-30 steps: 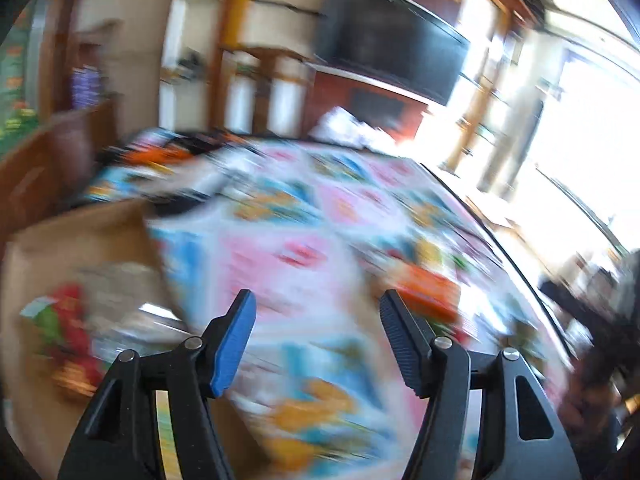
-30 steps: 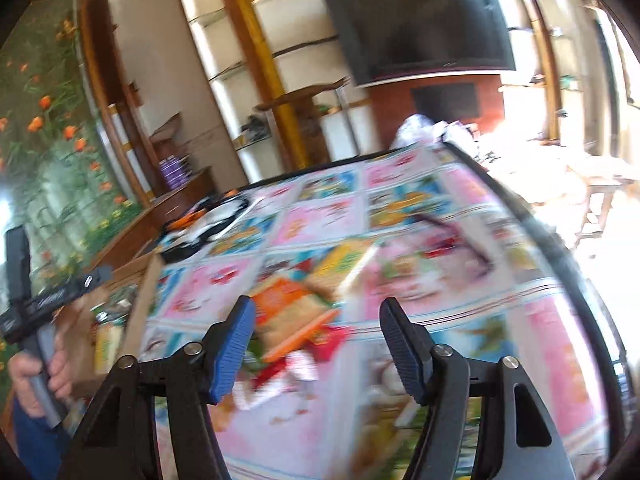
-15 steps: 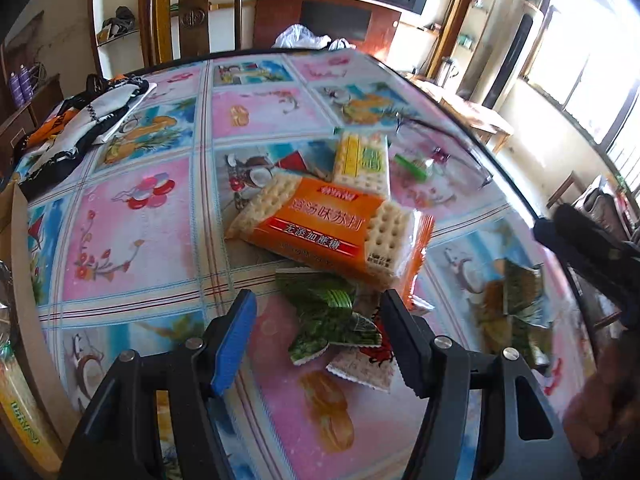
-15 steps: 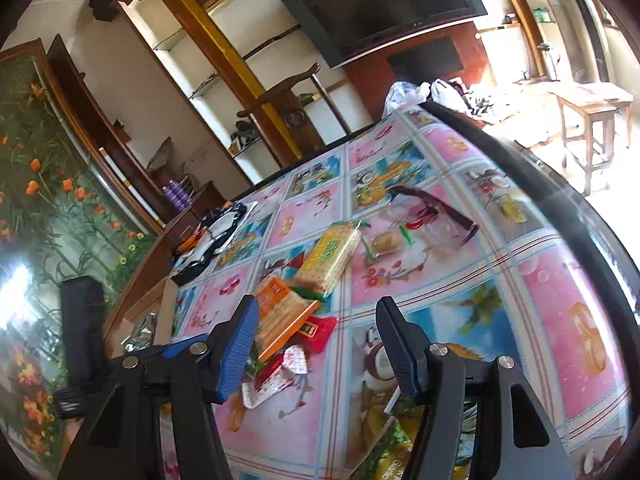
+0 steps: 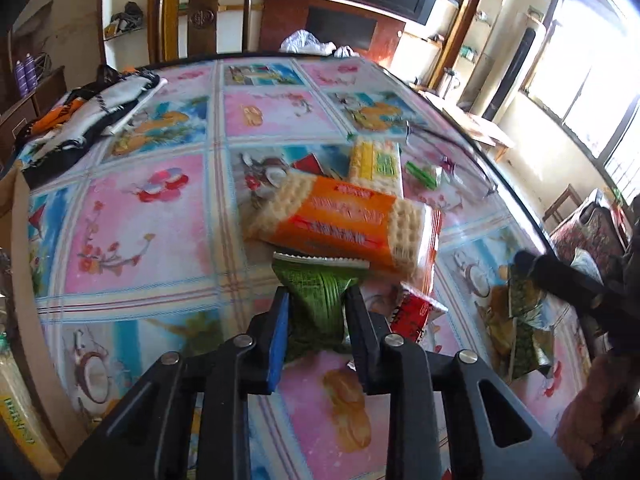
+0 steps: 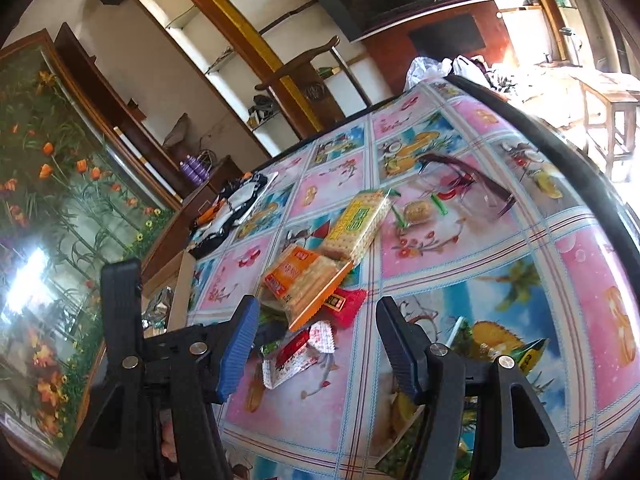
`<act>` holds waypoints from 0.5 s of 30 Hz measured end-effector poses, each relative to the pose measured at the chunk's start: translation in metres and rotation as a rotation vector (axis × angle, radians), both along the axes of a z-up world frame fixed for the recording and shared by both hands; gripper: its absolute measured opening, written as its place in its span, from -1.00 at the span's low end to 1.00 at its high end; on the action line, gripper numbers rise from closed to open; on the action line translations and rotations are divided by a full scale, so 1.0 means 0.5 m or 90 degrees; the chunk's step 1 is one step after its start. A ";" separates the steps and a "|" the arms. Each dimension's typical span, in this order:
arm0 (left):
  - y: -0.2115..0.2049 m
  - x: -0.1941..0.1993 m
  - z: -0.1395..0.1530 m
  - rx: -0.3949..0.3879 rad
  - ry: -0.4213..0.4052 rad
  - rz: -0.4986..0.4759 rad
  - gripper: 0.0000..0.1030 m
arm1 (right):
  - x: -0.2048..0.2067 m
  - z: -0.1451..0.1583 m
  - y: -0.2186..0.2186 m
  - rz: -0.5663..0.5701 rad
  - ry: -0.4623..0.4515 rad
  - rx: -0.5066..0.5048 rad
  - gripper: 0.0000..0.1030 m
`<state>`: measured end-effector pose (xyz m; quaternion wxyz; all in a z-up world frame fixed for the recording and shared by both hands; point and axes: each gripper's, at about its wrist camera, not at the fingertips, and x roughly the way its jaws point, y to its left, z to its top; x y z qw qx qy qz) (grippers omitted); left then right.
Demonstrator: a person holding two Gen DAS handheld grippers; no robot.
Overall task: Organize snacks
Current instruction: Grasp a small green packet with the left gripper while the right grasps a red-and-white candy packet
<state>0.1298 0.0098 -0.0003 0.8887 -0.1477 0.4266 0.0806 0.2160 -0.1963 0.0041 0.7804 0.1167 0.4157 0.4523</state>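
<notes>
My left gripper [image 5: 317,295] is closing its jaws on a green snack packet [image 5: 314,276], and both pads press its crumpled sides just above the flowered tablecloth [image 5: 140,216]. Right behind it lies an orange cracker pack [image 5: 340,220], with a yellow-green cracker pack [image 5: 374,164] beyond that. A small red packet [image 5: 412,312] lies to the right. My right gripper [image 6: 316,308] stands open above the table with nothing between its fingers. Past its tips lie a red-and-white packet [image 6: 292,356], the orange pack [image 6: 300,276] and the yellow-green pack [image 6: 356,220].
A cardboard box [image 6: 180,292] with packets in it stands at the table's left edge. Dark sunglasses [image 6: 468,188] and a small wrapped candy [image 6: 418,212] lie farther back. A black-and-white cloth [image 5: 88,112] lies at the far left. More green packets [image 5: 524,332] lie at the right.
My left gripper swung from beside the cardboard box over to the snack pile, dropped, and closed on the green packet. My right gripper tilted and sank a little, still open.
</notes>
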 end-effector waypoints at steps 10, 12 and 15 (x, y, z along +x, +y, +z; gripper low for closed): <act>0.045 -0.021 0.020 -0.001 -0.019 0.033 -0.62 | -0.037 -0.049 0.084 0.081 0.019 -0.092 0.26; 0.050 -0.021 0.017 -0.007 -0.015 0.035 -0.58 | -0.041 -0.058 0.098 0.076 0.016 -0.119 0.26; 0.064 -0.029 0.023 -0.017 -0.026 0.056 -0.20 | -0.042 -0.068 0.118 0.083 0.017 -0.138 0.26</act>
